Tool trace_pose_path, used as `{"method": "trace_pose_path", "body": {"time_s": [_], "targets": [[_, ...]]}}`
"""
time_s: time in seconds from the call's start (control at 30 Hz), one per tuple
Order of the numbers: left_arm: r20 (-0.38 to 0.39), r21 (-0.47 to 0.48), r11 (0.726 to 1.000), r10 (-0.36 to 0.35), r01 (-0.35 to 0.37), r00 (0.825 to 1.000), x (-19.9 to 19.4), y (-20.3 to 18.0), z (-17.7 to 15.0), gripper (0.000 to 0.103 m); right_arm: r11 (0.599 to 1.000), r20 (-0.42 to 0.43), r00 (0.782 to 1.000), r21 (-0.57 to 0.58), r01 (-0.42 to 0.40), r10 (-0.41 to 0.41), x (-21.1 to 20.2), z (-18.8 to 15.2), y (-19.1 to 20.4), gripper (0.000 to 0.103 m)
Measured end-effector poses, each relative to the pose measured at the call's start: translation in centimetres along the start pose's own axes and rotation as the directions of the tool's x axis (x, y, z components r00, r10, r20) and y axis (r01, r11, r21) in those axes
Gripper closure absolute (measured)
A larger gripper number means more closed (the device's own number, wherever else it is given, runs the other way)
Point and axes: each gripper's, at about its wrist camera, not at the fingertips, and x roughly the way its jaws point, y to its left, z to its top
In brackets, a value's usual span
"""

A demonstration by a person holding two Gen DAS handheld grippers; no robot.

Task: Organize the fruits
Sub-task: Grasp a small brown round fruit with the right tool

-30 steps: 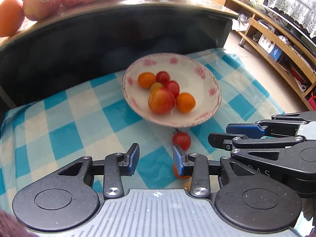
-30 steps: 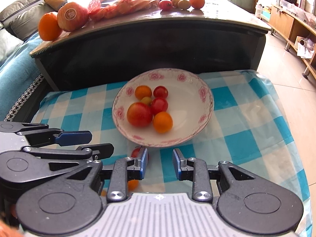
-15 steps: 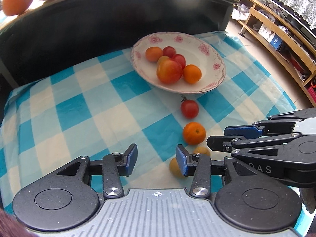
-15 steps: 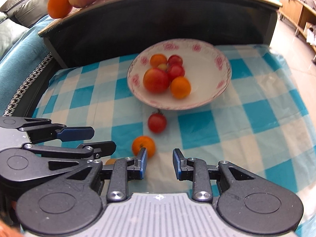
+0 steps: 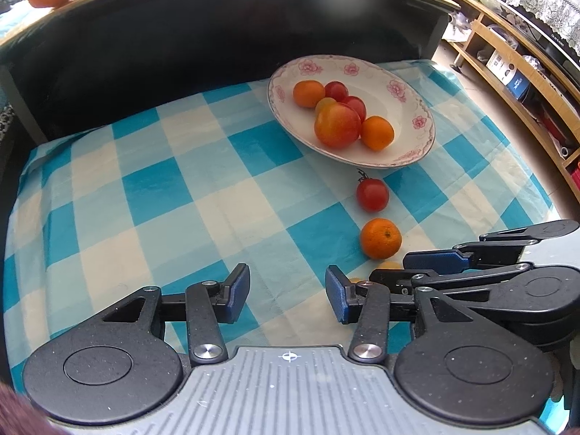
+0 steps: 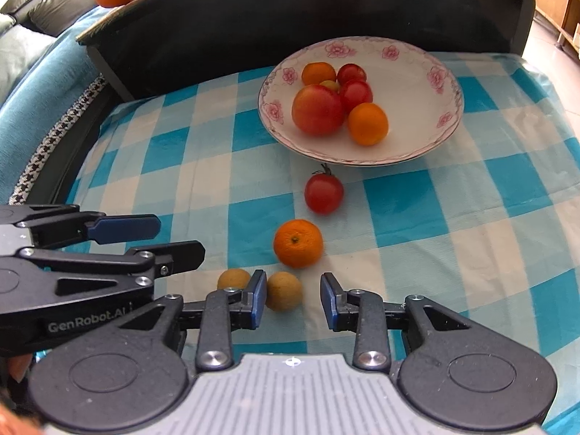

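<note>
So you have six fruits in the plate (image 6: pixel 447 114) already, while a cherry tomato (image 6: pixel 323 193), a mandarin (image 6: pixel 298 243) and two longans (image 6: pixel 284 291) wait just in front of it, with both your left tool (image 5: pixel 287 299) and right tool (image 6: pixel 293 301) spread and empty.

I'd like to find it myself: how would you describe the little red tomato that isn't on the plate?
Find the white plate with pink flowers on the blue checked cloth. Just in front of its near rim, on the cloth, lies the cherry tomato. It is the only red loose fruit, with a green stalk, beyond the orange mandarin.
</note>
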Motion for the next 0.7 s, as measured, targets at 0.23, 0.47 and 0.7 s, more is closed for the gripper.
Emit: {"method": "trace_pose_path", "body": {"time_s": [0.23, 0.47, 0.7], "targets": [[-0.016, 0.016, 1.0, -0.022, 0.022, 1.0, 0.6, -0.8, -0.2, 0.048, 1.0, -0.009, 1.0, -0.023, 0.005, -0.005, 0.8, -0.3, 0.0, 0.07], [-0.018, 0.043, 0.998, -0.043, 0.043, 0.999, 1.0, -2.6, -0.1, 0.046, 0.999, 0.002, 0.999, -0.019, 0.04, -0.04, -0.6, -0.6, -1.1, 0.075], [-0.029, 0.062, 0.996, -0.058, 0.06, 0.998, 1.7, -4.2, 0.0, 0.045, 0.997, 0.012, 0.997, -0.006, 0.073, -0.073, -1.5, -1.1, -2.6, 0.075]]}}
